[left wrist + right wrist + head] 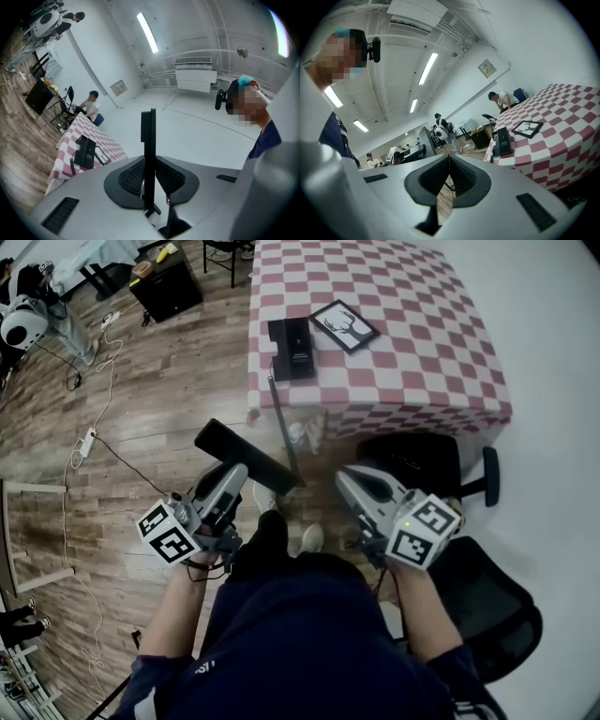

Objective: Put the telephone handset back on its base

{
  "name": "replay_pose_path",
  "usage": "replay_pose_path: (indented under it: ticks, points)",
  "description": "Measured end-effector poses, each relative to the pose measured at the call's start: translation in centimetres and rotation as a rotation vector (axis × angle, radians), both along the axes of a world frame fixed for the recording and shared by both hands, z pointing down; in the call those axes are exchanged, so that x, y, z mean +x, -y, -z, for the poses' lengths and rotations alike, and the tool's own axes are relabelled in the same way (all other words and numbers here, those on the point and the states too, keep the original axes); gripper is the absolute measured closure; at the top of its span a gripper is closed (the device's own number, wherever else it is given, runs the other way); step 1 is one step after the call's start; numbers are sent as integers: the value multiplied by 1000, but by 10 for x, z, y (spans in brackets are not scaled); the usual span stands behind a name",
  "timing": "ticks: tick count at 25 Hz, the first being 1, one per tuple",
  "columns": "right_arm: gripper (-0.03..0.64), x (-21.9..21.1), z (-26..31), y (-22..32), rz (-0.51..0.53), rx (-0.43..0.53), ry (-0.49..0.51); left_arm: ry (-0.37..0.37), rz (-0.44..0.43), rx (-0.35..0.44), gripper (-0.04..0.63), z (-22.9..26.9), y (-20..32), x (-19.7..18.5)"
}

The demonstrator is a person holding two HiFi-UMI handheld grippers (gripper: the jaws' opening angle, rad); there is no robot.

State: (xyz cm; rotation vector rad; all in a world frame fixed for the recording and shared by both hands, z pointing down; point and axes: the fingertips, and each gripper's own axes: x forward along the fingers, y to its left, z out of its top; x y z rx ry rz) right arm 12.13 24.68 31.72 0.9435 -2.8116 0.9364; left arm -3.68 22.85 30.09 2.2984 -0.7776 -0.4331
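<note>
**Handset in transit toward its base**

Head view: my left claw (240, 472) was clamped on the black handset (246, 454), which lay crosswise above the floor, apparently for carrying. The base (292, 348) sat well ahead of that claw on the checked table (422, 352).

Left gripper view: the handset stood edge-on between the pads.

Right gripper view: my right claw (449, 161) was closed and empty, probably kept spare.

No writing was legible, and the marker cubes (171, 532) bore only square patterns.

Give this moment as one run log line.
left gripper: shut on handset | right gripper: shut, empty | base: on checkered table, bare
</note>
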Motion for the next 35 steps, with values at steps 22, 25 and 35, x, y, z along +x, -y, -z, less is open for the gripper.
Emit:
replay_pose_path:
  ticks: [22,25,35]
  points:
    - [600,-97,-32,179,-87,-99,-67,-29,-133,-65,505,-39,190,-86]
    - [600,-107,-33,198,-95,-104,-79,-36,-138,-73,505,-43,207,-98]
    - [600,-137,-25,247,-111,-107,-120,-53,-170,-71,505,-44,255,-125]
